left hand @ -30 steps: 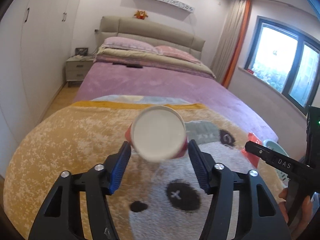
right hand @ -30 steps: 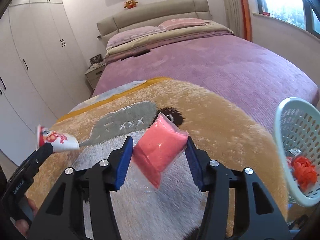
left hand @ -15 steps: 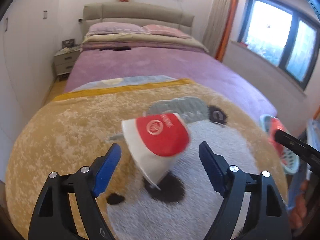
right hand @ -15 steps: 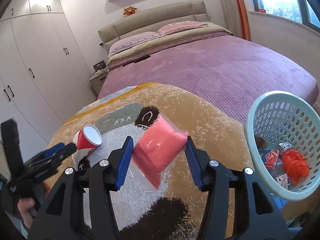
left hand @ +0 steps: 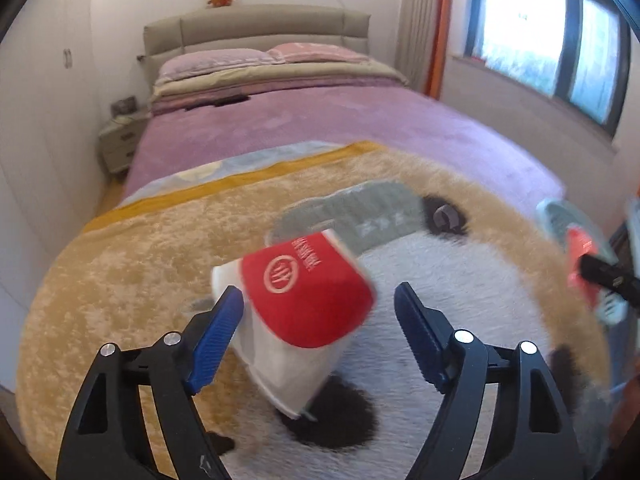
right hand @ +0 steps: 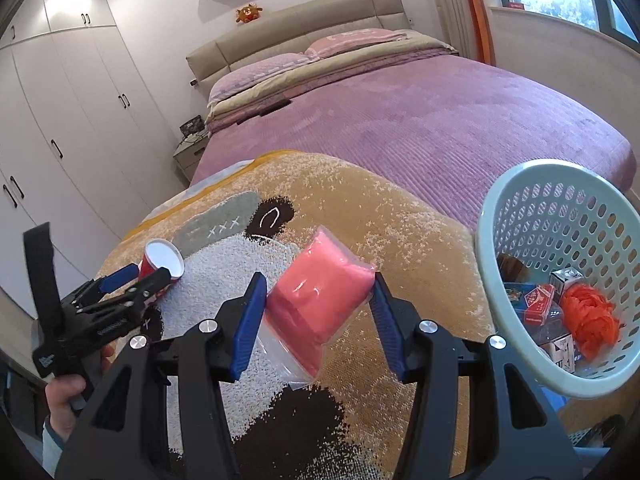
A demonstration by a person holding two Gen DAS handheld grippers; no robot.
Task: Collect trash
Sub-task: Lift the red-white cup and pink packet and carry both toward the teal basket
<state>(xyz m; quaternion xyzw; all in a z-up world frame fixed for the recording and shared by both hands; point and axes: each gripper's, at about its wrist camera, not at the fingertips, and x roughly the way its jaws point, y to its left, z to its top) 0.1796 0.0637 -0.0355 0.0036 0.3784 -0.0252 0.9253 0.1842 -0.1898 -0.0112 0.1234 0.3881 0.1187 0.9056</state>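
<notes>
A red and white paper cup (left hand: pixel 308 320) lies tilted between the fingers of my left gripper (left hand: pixel 318 290). The jaws stand wide, and the right pad (left hand: pixel 416 332) is clear of the cup. In the right wrist view the same cup (right hand: pixel 162 260) shows its white mouth, over the bear blanket (right hand: pixel 400 220). My right gripper (right hand: pixel 319 279) is shut on a pink packet in clear plastic (right hand: pixel 324 300). It hangs just left of a pale green basket (right hand: pixel 486 248) that holds several pieces of trash.
The blanket covers the foot of a purple bed (right hand: pixel 440 120). The basket (left hand: pixel 560 216) sits at the bed's right side, under the window wall. White wardrobes (right hand: pixel 60 120) and a nightstand (right hand: pixel 188 156) line the left. A hand (right hand: pixel 64 392) holds the left gripper's handle.
The left jaws opened and let the cup loose; it tipped from end-on to showing its red side. Both grippers moved right, and the basket came fully into the right view.
</notes>
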